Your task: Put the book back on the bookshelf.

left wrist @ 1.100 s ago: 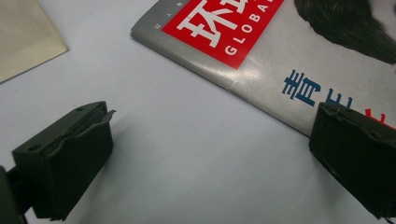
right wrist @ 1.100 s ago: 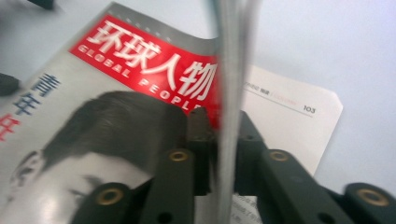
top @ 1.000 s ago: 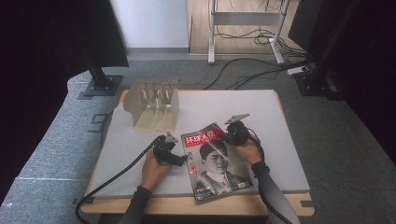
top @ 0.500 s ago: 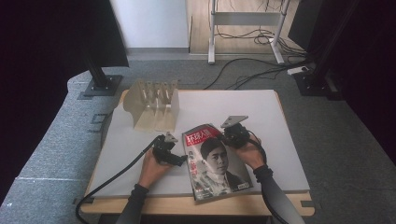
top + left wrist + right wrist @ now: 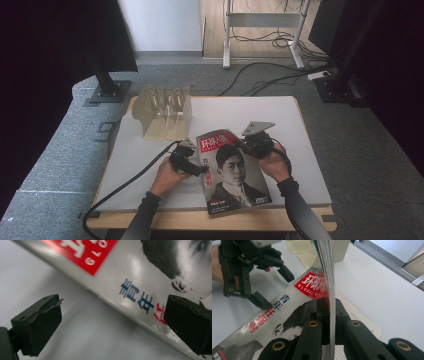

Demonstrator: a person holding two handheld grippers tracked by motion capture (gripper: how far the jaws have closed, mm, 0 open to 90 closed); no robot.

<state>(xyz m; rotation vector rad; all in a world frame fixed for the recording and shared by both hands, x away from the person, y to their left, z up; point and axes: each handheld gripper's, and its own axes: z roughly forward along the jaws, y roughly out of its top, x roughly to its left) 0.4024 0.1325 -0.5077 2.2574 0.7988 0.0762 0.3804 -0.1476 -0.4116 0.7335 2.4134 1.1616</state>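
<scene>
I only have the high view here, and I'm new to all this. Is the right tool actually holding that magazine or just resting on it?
Observer: Holding it. In the right gripper view the right tool is shut on the magazine cover's lifted edge.
Operator: And the left tool, has it grabbed anything?
Observer: No. In the left gripper view the left tool is open, one jaw over the white table, the other over the cover.
Operator: What's printed near it?
Observer: Blue characters, beside a red title block.

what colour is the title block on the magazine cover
Red with white lettering, on the magazine; clearest in the right gripper view.
</scene>
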